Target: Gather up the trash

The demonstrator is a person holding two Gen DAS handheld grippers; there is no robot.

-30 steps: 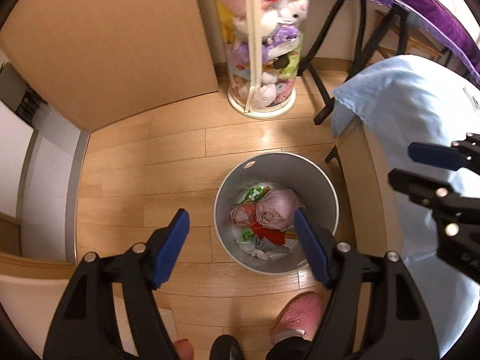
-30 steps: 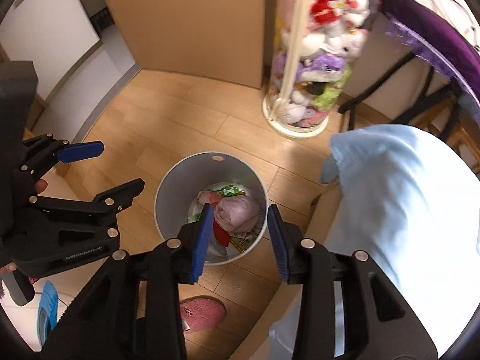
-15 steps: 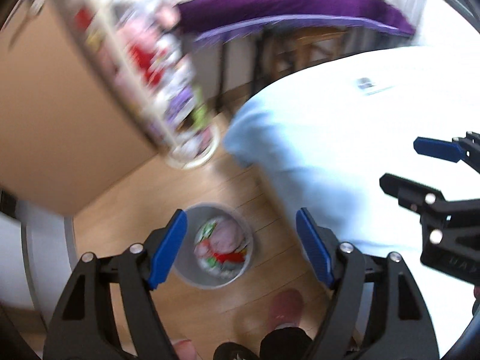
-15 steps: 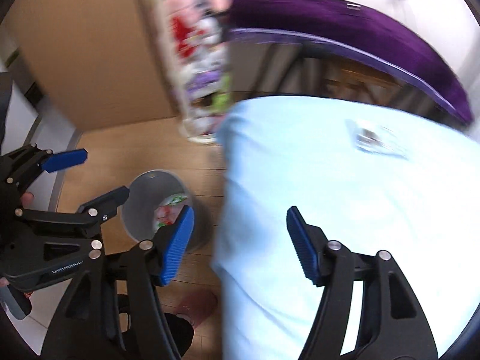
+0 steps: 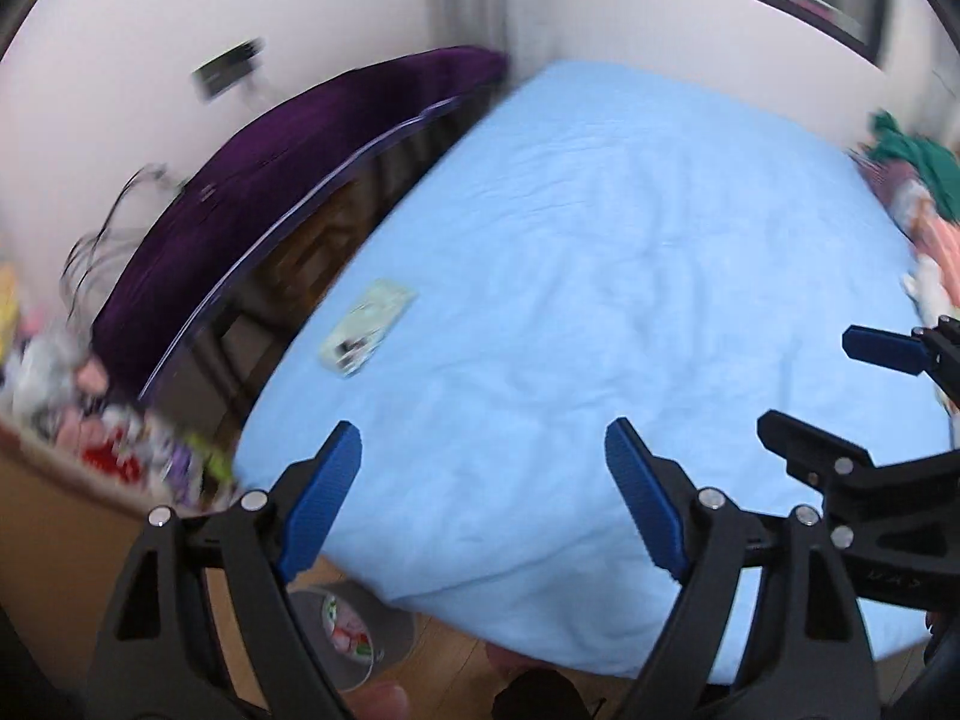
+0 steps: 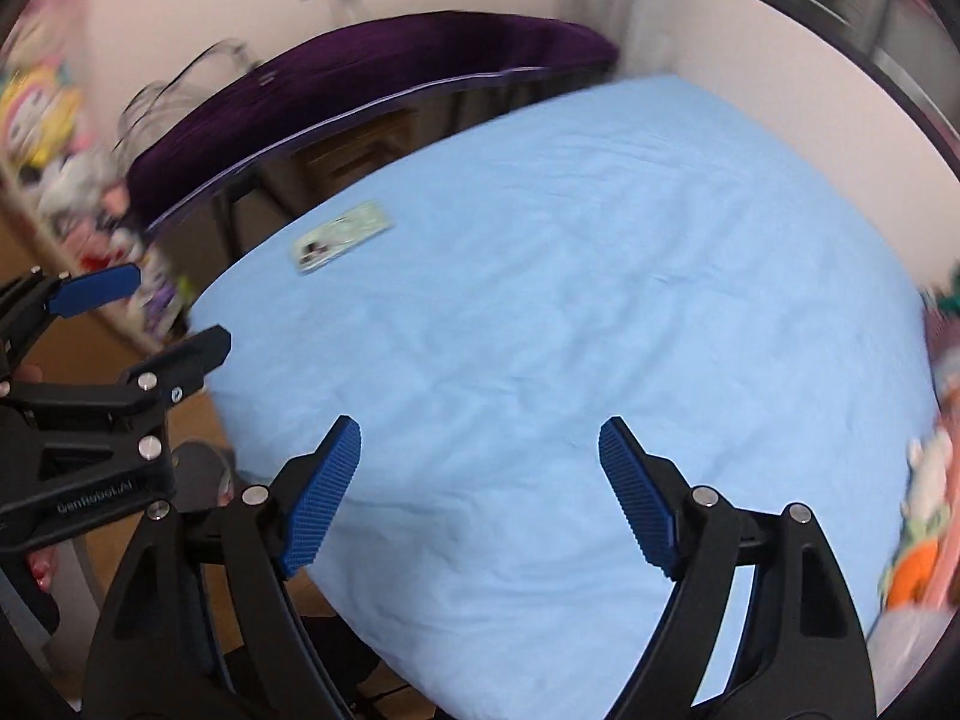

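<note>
Motion blur smears the wrapper point(image 5: 367, 325) on the bed point(image 5: 630, 276); the bin point(image 5: 360, 642) is half hidden. Both the left gripper point(image 5: 483, 480) and right gripper point(image 6: 480, 474) are opening wide, empty

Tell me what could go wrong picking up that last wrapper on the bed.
The flat pale green wrapper lies flush on the soft light blue bedsheet, so the fingers may pinch fabric with it. It also sits near the bed's edge, where a nudge could push it off beside the purple cushioned bench.

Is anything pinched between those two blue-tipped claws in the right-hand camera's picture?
No, the right gripper has nothing between its blue pads, which are spreading apart, with only the light blue bedsheet showing behind them.
</note>
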